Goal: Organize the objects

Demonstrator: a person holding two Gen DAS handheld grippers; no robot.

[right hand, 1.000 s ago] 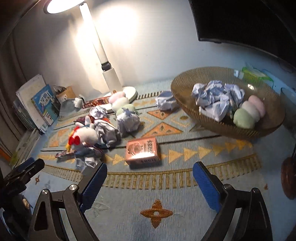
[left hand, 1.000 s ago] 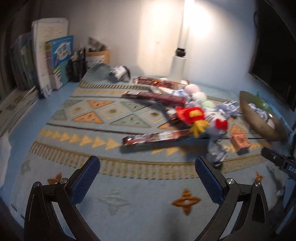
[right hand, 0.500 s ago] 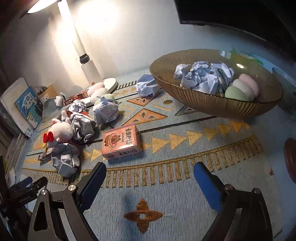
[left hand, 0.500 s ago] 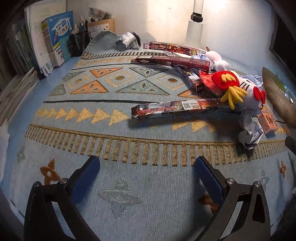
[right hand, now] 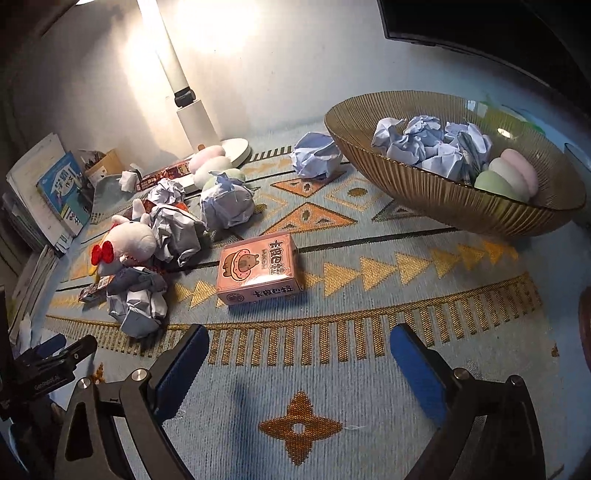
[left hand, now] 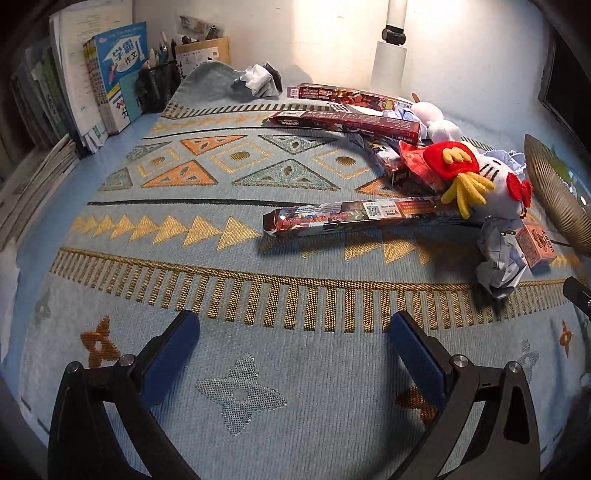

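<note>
My left gripper [left hand: 291, 328] is open and empty, low over the patterned mat [left hand: 221, 280]. Ahead of it lies a long dark box [left hand: 354, 218], with a white plush toy [left hand: 484, 177] on its right end and two more long boxes [left hand: 343, 120] behind. My right gripper [right hand: 297, 343] is open and empty, just short of a pink box [right hand: 258, 271]. Crumpled paper balls [right hand: 227, 201] and the plush toy [right hand: 129, 240] lie left of it. A ribbed brown bowl [right hand: 443, 195] at the right holds paper balls and pastel egg shapes.
A white lamp [right hand: 195, 114] stands at the back by the wall. Books [left hand: 110, 77] and a pen holder [left hand: 159, 85] line the far left. A dark screen [right hand: 480, 26] hangs at the upper right. The left gripper also shows in the right wrist view [right hand: 48, 365].
Both grippers have dropped lower and moved forward over the mat. The long box and the pink box now sit closer. Both stay open.
</note>
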